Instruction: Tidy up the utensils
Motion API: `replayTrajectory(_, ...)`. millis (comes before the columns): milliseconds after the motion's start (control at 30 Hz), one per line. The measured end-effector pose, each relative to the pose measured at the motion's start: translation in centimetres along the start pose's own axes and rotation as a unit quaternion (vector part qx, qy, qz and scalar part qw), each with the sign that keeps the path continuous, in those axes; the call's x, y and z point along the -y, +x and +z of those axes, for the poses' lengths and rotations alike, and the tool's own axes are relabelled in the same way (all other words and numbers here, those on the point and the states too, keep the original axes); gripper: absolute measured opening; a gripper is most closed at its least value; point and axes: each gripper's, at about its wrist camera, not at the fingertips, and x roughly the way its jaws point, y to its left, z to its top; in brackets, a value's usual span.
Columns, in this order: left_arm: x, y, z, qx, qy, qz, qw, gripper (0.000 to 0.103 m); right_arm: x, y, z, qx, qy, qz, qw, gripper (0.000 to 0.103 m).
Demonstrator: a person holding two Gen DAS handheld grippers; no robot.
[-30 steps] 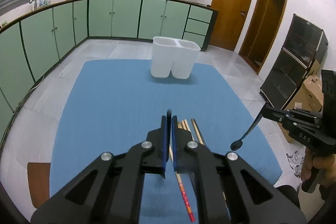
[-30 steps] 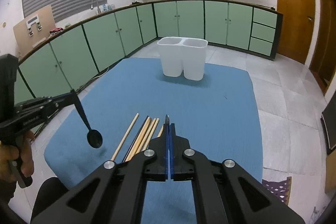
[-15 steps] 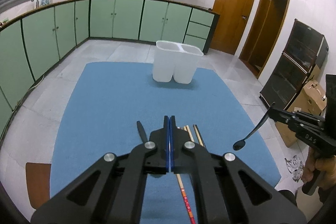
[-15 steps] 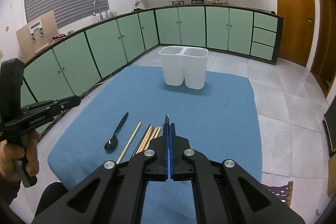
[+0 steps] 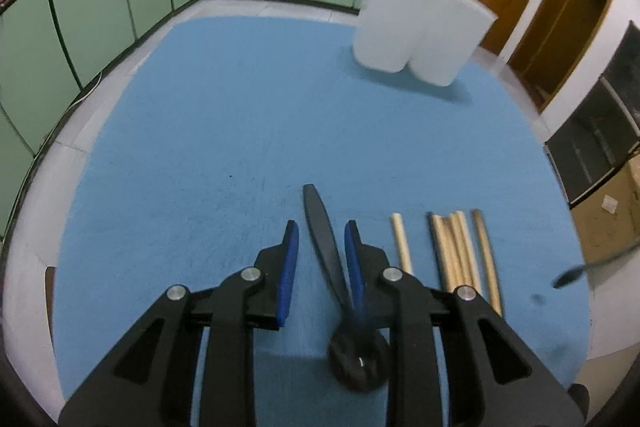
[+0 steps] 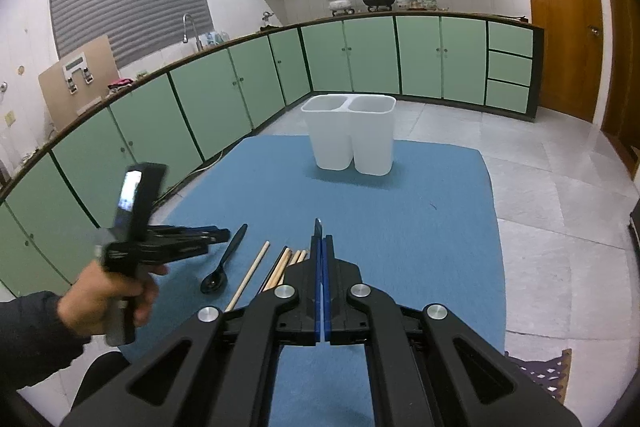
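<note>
Low over the blue desk [image 5: 200, 131], the left hand-held gripper [image 5: 320, 235] is spread wide with the black spoon [image 5: 320, 227] lying between its fingers, ungripped; wooden chopsticks [image 5: 456, 247] lie just beside it. The right hand-held gripper [image 6: 322, 239] is pressed closed on nothing (hovering nearer the camera); the white two-compartment holder [image 6: 352, 135] stands well apart at the far end.

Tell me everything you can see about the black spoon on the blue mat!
The black spoon is all one dark colour and looks like plastic, with a round bowl and a long flat handle. It lies flat on the blue mat, bowl toward the person, left of the wooden chopsticks without touching them. The open left gripper has its fingers on both sides of the handle, not squeezing it.
</note>
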Motion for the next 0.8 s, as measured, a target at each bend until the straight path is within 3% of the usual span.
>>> replayTrajectory(333, 0.7, 2.5, 1.3, -0.011, 0.008, 0.032, 0.9994, 0.023, 0.5, 0.9, 0.2, 0.0, 0.0, 0.011, 1.0, 0.001)
replayTrajectory(467, 0.5, 2.6, 1.6, -0.016, 0.006, 0.03, 0.9994, 0.023, 0.6, 1.0, 0.2, -0.001, 0.0, 0.012, 1.0, 0.001)
replayTrajectory(533, 0.3, 2.5, 1.6, -0.017, 0.006, 0.027, 0.9995, 0.013, 0.7, 1.0, 0.2, -0.001, 0.0, 0.012, 1.0, 0.001)
replayTrajectory(667, -0.1, 2.0, 1.4, -0.017, -0.002, 0.015, 0.9998, 0.012, 0.7, 0.9, 0.2, -0.001, -0.001, 0.011, 1.0, 0.001)
replayTrajectory(800, 0.0, -0.2, 1.4, 0.016, -0.009, -0.004, 0.9998, 0.012, 0.6, 0.9, 0.2, -0.003, -0.004, 0.009, 1.0, 0.001)
